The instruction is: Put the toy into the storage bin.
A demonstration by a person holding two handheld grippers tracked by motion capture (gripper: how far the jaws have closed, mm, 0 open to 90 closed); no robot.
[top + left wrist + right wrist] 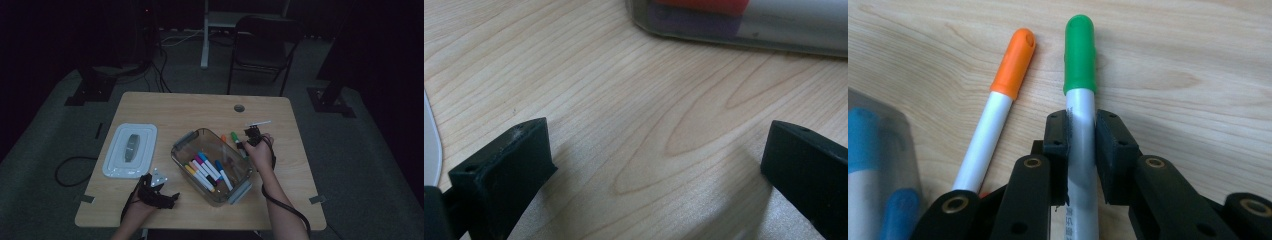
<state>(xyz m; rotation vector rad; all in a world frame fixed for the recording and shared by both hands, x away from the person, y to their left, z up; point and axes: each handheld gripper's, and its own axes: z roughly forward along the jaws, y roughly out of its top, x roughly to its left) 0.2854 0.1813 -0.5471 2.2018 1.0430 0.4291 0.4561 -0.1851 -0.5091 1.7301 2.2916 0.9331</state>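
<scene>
- Step in hand, as judged: pickup of green-capped marker (1080,100) from table (200,107), prob. to put in clear container (181,142) with the other markers (207,170).
- Right gripper (1081,130) pinching white barrel of green-capped marker just below the cap; pads pressed on both sides, marker straight along the jaws, cap pointing away from hand.
- Marker seems lying flat on the wood or barely above; cannot tell if lifted.
- In high view, right gripper (250,139) near right edge of table, just beside right wall of container, towards far side.
- Orange-capped marker (998,115) on table just beside the green one, on container side, slightly angled to it, not touching; between green marker and container wall.
- Left gripper (162,195) near front left corner of table, jaws spread wide, nothing between, bare wood under them; container corner ahead of it in left gripper view.
- White lid (131,149) lying flat near left edge of table, apart from container.
- Next move, as judged: lift straight up, carry over container rim, lower, then release among the markers inside.
- Calls for: firm grip (round barrel can slip or rotate), enough height to pass the rim, no bump on orange-capped marker while lifting.
- After that, prob. same for orange one, then lid.
</scene>
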